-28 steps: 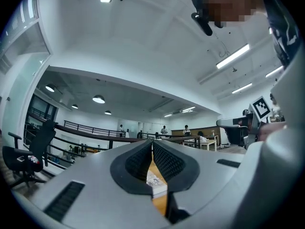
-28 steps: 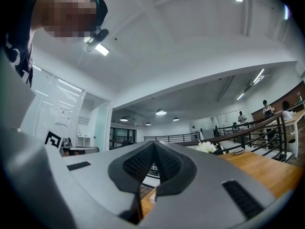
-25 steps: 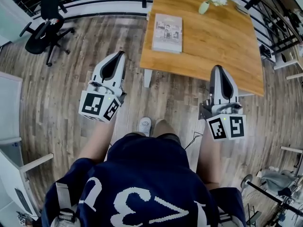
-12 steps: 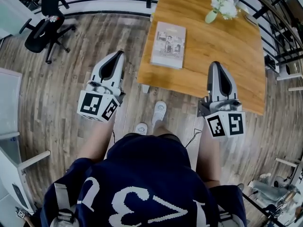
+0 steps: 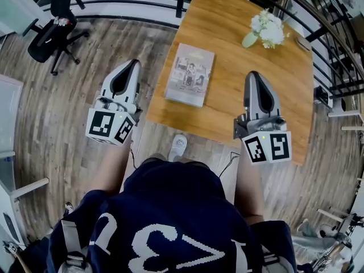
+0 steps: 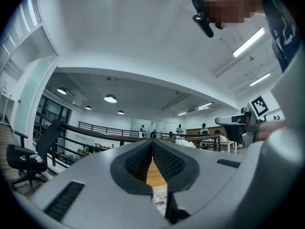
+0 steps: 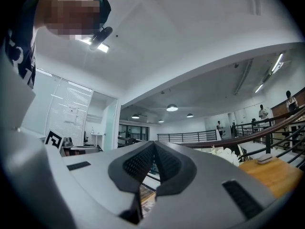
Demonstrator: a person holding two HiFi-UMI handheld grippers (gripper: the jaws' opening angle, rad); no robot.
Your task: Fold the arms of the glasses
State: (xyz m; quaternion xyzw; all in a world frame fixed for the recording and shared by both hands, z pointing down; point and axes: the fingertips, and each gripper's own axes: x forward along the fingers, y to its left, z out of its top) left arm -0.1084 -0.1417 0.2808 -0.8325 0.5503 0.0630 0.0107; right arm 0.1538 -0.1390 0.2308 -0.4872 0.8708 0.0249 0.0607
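Folding not begun: left gripper and right gripper, jaws together and empty, sit at the tabletop's near edge; glasses unconfirmed, possibly the small object at upper right.

A magazine lies by the table's near-left corner, a flower vase nearer its far edge; an office chair stands on the floor, far left.

table: smooth warm wood, satin sheen. floor: grey-brown wood planks, matt. book: paper cover (finish hard to tell). left hand-held gripper and right hand-held gripper: matt grey plastic shells; pads black, finely ribbed. shirt: navy cloth.
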